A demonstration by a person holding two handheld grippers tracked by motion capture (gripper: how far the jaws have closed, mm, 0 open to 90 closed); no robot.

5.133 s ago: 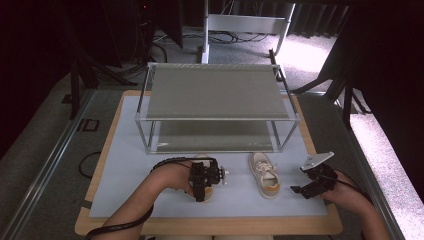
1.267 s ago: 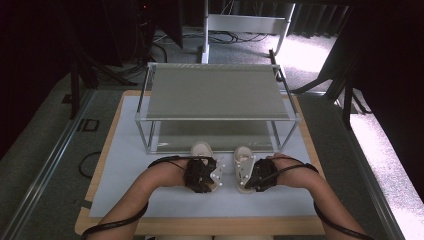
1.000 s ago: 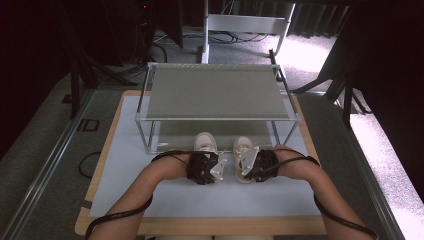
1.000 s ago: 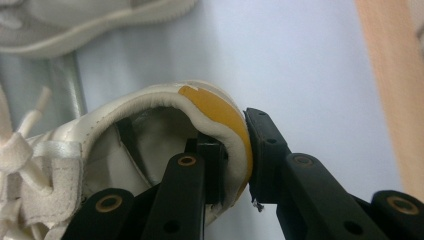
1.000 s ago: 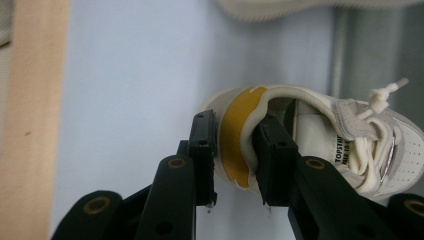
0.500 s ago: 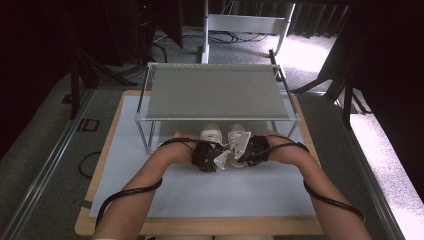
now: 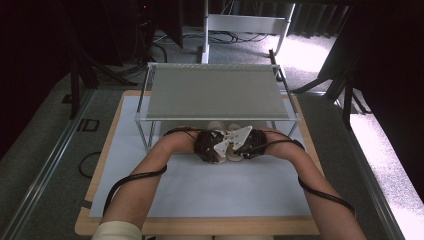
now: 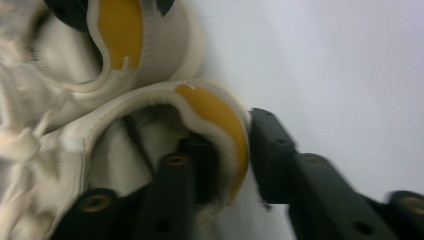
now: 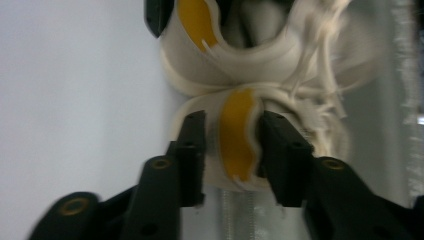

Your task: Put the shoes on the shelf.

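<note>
Since each shoe lies straight ahead of the claw that has it, heel toward the person and toe pointing in under the rack (image 7: 217, 92), the coming move turns on that line: both long axes run front to back, so pulling the hands straight back should clear the heels without dragging the pair. The left shoe (image 8: 150, 130) sits between the jaws of the left claw (image 8: 227, 150), one jaw inside the collar and one outside the yellow heel tab. These jaws have just been opening, and a gap shows beside the outer jaw, so I judge the heel loose. The right shoe (image 9: 240, 130) has its heel tab between the jaws of the right claw (image 9: 230, 150); these too have just been opening, though blur makes it hard to say whether a pad is off the leather.

In the high view the two shoes rest side by side, touching, on the white mat (image 7: 210, 185), their toes under the rack's front edge, with both claws close together behind them. Each hand is nearer its own shoe.

Count: two shoes, two claws, one rack, one mat.
</note>
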